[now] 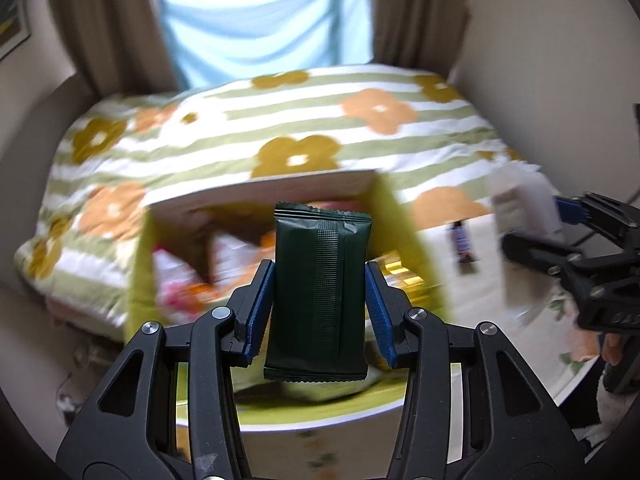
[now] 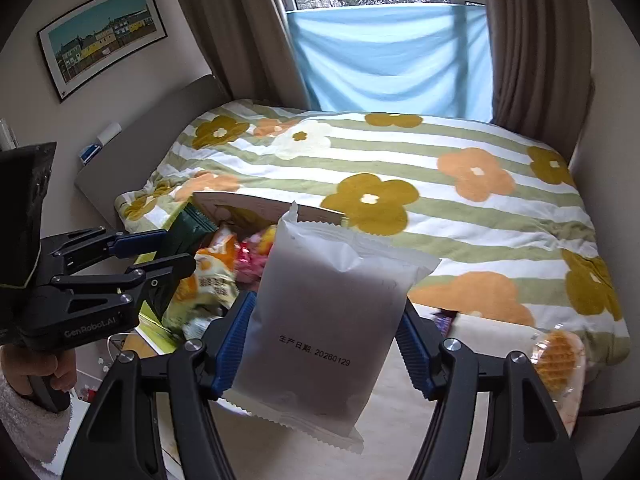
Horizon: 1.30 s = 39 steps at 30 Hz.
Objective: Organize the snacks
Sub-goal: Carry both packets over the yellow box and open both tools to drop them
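My left gripper (image 1: 319,280) is shut on a dark green snack packet (image 1: 320,292), held upright above the open yellow-green box (image 1: 400,216) of snacks. My right gripper (image 2: 326,336) is shut on a white frosted snack packet (image 2: 328,320) with a printed date, held just right of the box (image 2: 248,204). In the right wrist view the left gripper (image 2: 160,248) shows at the left with the green packet (image 2: 188,228) over the box. In the left wrist view the right gripper (image 1: 532,228) shows at the right with the white packet (image 1: 520,208).
A small table (image 2: 400,420) stands before a bed with a flowered striped cover (image 2: 460,216). A waffle snack (image 2: 558,356) and a small dark purple packet (image 2: 444,322) lie on the table at the right. Several colourful packets (image 2: 212,276) fill the box.
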Each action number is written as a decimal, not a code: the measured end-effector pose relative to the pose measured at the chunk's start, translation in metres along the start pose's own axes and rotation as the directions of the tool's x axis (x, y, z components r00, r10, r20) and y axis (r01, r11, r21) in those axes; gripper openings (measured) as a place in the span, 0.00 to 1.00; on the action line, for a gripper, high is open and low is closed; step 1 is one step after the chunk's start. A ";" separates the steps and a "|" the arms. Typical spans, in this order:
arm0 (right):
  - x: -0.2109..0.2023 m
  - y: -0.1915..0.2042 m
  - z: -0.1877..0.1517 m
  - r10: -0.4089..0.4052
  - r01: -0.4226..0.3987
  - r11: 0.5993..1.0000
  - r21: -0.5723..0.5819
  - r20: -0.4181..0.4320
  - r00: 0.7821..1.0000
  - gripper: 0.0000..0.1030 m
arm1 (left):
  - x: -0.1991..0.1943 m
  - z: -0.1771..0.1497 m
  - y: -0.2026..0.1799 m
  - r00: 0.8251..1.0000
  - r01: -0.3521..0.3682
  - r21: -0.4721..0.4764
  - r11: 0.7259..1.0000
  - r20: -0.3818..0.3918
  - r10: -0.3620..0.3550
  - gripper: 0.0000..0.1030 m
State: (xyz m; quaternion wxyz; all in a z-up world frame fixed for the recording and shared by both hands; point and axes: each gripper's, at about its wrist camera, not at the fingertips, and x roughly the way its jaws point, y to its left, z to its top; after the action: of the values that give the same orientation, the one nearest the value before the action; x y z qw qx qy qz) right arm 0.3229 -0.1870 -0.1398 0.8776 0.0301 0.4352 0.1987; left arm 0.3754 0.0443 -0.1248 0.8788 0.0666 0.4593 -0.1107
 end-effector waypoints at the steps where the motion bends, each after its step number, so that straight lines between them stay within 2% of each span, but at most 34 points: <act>1: 0.006 0.007 0.003 0.003 -0.003 1.000 0.008 0.001 1.000 0.62 | 0.002 -0.002 0.016 1.000 -0.009 -0.012 1.000 -0.007 0.009 0.40; 6: 0.038 0.042 0.011 0.008 -0.007 0.999 0.044 -0.018 1.000 0.62 | 0.015 -0.011 0.075 0.999 -0.013 -0.047 0.999 -0.046 0.010 0.40; 12: 0.062 0.068 0.009 -0.002 0.006 0.998 0.066 -0.060 0.998 0.62 | 0.040 -0.020 0.095 0.993 0.049 -0.049 0.998 -0.106 -0.054 0.42; 13: 0.064 0.069 0.008 -0.007 0.012 0.998 0.069 -0.068 0.998 0.62 | 0.043 -0.021 0.095 0.991 0.058 -0.046 0.997 -0.118 -0.063 0.47; 15: 0.069 0.072 0.007 -0.020 0.027 0.997 0.076 -0.088 0.996 0.62 | 0.046 -0.026 0.090 0.991 0.062 -0.039 0.997 -0.120 -0.067 1.00; 17: 0.073 0.072 0.006 -0.025 0.033 0.996 0.080 -0.105 0.994 0.62 | 0.043 -0.031 0.090 0.994 0.067 -0.038 0.997 -0.086 -0.070 1.00; 23: 0.081 0.071 0.002 -0.048 0.056 0.997 0.054 -0.140 0.989 0.62 | 0.046 -0.048 0.101 0.992 0.043 -0.100 0.994 -0.112 -0.054 1.00; 28: 0.090 0.077 0.003 -0.053 0.055 0.998 0.006 -0.159 0.986 0.64 | 0.042 -0.056 0.108 0.993 0.037 -0.145 0.989 -0.104 -0.053 1.00; 29: 0.091 0.079 0.003 -0.053 0.054 0.999 0.002 -0.159 0.986 0.69 | 0.041 -0.057 0.109 0.994 0.031 -0.147 0.989 -0.101 -0.046 1.00; 30: 0.092 0.080 0.003 -0.047 0.048 0.999 0.001 -0.153 0.987 0.81 | 0.040 -0.058 0.108 0.994 0.024 -0.146 0.989 -0.100 -0.039 1.00; 32: 0.090 0.082 0.001 -0.042 0.042 0.999 0.000 -0.138 0.990 0.95 | 0.040 -0.059 0.106 0.995 0.010 -0.135 0.991 -0.101 -0.024 1.00; 35: 0.087 0.083 -0.007 -0.068 0.069 0.998 -0.002 -0.106 0.992 0.97 | 0.043 -0.064 0.103 0.994 0.005 -0.124 0.992 -0.111 -0.019 1.00; 39: 0.085 0.077 -0.014 -0.074 0.076 0.997 0.021 -0.104 0.992 0.97 | 0.044 -0.069 0.100 0.993 0.010 -0.116 0.993 -0.119 -0.024 1.00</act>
State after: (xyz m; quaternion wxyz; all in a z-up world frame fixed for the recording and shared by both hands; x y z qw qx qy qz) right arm 0.3333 -0.0857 -0.1945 0.8604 0.0144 0.4832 0.1614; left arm 0.3708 0.1499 -0.1985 0.8511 0.0186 0.5174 -0.0874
